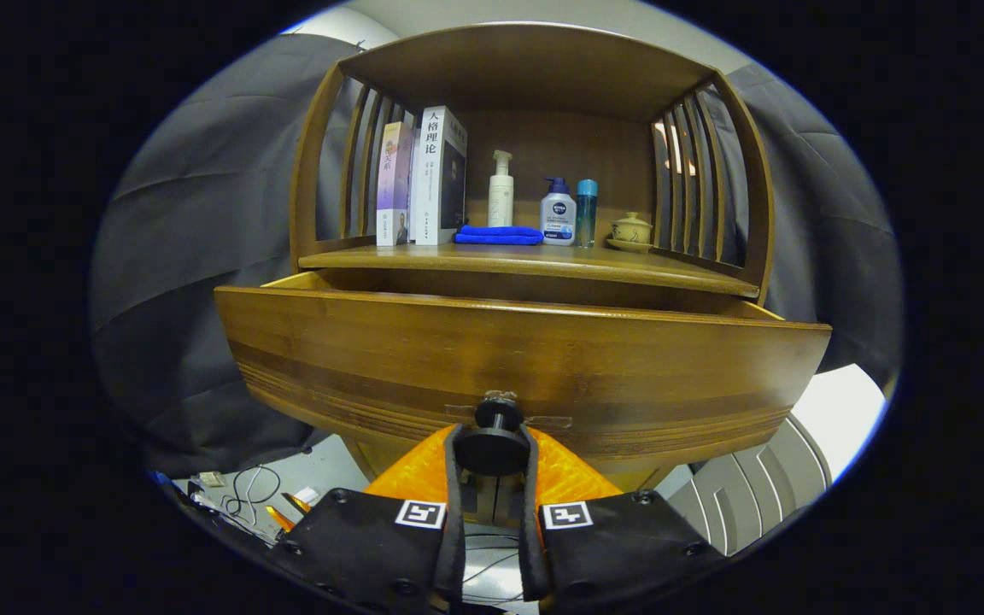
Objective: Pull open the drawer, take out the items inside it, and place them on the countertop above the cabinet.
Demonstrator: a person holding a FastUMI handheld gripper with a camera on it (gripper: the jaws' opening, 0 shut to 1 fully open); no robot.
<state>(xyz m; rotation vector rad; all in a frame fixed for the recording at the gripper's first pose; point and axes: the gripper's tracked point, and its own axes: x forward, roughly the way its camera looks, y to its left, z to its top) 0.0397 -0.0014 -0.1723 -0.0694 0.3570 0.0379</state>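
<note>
A wooden cabinet's drawer stands pulled out toward me, its wide front panel just ahead of the fingers. A round dark knob sticks out from the panel's lower middle. My gripper is shut on that knob, one finger on each side of it. The drawer's inside is hidden behind its front panel. Above the drawer lies the wooden countertop, under a slatted shelf hood.
On the countertop stand upright books, a folded blue cloth, a white pump bottle, a blue-and-white bottle, a teal bottle and a small lidded cup. Cables lie on the floor at lower left.
</note>
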